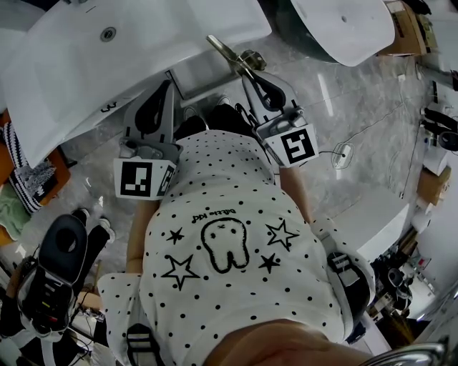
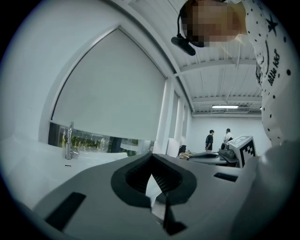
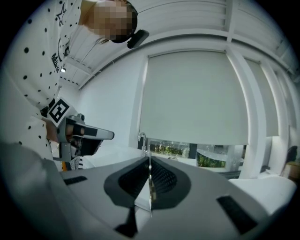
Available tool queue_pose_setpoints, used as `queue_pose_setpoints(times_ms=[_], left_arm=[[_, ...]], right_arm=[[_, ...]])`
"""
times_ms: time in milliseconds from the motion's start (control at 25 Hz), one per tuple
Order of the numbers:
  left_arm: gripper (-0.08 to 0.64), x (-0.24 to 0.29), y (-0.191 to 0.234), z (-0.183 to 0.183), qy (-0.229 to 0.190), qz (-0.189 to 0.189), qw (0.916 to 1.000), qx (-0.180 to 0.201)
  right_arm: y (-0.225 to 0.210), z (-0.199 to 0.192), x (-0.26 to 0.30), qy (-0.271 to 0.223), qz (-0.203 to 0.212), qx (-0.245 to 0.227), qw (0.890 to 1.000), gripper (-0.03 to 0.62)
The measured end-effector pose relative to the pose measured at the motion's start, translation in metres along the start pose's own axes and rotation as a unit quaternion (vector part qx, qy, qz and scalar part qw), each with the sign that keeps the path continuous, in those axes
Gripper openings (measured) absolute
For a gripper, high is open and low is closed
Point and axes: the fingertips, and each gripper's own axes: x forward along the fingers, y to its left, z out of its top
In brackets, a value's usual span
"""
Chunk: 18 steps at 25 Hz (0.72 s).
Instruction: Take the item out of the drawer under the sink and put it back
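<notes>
I hold both grippers up at chest height, their jaws aimed toward the white sink (image 1: 79, 64) and its chrome faucet (image 1: 229, 53). My left gripper (image 1: 159, 100) is shut with nothing in it; in its own view the ribbed pads (image 2: 164, 180) meet at the tips of the left gripper (image 2: 152, 159). My right gripper (image 1: 259, 77) is also shut and empty, and in its own view the right gripper (image 3: 149, 161) has its jaws meeting along a thin seam. The white cabinet front (image 1: 204, 75) under the sink shows between the grippers. No drawer item is in view.
A second white basin (image 1: 343, 21) stands at the back right. Cardboard boxes (image 1: 408, 28) and cables lie on the marbled floor (image 1: 358, 121). Camera gear (image 1: 61, 264) stands at my lower left beside a patterned cloth (image 1: 28, 179). Two people (image 2: 209, 139) stand far off in the hall.
</notes>
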Motion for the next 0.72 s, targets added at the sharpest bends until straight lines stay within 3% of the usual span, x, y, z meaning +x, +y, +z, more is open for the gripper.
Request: queue_pose_setpoints(times_ms=[720], left_arm=[[-0.005,-0.021,0.003,0.0,0.003,0.026,0.9996,-0.002]], right_arm=[[0.017,-0.01,0.001,0.022,0.032,-0.008,0.999,0.02]])
